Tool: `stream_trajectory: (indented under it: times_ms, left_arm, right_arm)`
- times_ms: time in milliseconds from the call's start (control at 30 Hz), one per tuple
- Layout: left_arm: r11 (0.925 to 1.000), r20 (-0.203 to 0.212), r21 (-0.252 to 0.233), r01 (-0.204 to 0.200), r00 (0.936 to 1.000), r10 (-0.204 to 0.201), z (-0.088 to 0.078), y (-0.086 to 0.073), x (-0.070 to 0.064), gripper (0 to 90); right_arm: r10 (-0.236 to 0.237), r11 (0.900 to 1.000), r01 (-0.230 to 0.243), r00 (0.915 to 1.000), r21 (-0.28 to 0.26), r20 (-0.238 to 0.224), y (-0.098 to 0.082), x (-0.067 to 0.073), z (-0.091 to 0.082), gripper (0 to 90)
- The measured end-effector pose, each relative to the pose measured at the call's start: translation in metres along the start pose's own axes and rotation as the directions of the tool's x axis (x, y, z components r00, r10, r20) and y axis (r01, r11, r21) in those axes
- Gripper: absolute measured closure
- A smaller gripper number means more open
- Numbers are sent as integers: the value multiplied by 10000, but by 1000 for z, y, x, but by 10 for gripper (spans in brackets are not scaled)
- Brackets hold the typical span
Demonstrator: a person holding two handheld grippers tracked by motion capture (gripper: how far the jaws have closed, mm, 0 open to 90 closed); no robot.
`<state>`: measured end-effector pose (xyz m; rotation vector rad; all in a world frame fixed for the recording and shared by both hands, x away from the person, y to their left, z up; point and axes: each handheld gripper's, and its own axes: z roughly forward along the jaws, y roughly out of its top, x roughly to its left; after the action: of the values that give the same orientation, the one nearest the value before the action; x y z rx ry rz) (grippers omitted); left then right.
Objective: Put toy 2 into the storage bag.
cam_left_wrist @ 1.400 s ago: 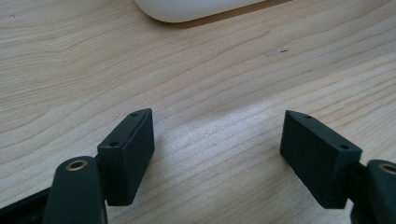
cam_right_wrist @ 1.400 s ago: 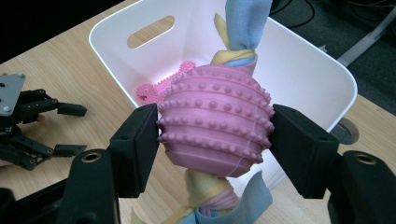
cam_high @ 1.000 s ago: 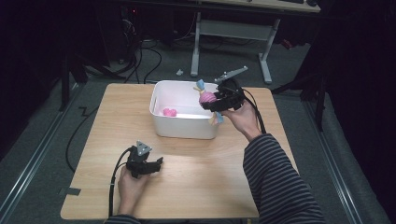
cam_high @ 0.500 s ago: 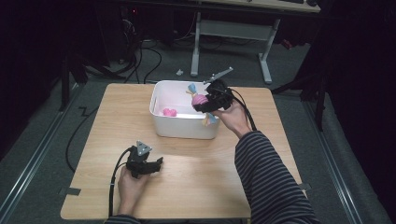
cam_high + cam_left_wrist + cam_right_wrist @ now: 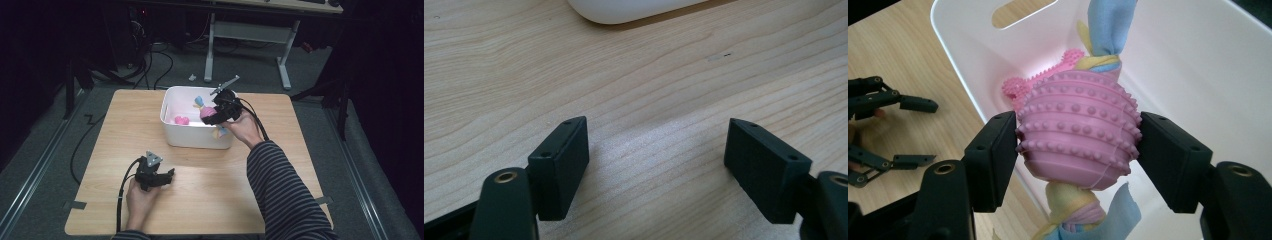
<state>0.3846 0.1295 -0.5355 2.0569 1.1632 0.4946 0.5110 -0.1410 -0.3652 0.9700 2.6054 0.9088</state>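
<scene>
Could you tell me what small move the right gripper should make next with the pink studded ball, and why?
Probably lower it a little, then let go: the right gripper holds the pink studded ball above the white bin, over the pink toy inside.

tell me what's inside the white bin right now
Inside the white bin lies a small pink spiky toy. The right gripper holds a pink studded ball over it, hiding part of the floor.
</scene>
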Motion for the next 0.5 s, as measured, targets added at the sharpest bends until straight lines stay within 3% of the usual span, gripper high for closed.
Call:
stream_trajectory:
  times_ms: [133,333,500]
  left_arm:
    - [10000,6,10,-20,10000,20,0,0,0,263]
    - [10000,9,2,-7,10000,7,0,0,0,262]
    - [10000,-18,-14,-4,10000,4,0,0,0,262]
  right_arm:
    - [-47,10000,48,9999,81,-143,-1,2,1,306]
    - [36,9988,-43,9999,-488,-133,-6,3,-11,283]
    - [354,9922,-345,9994,-1197,48,-28,2,-32,320]
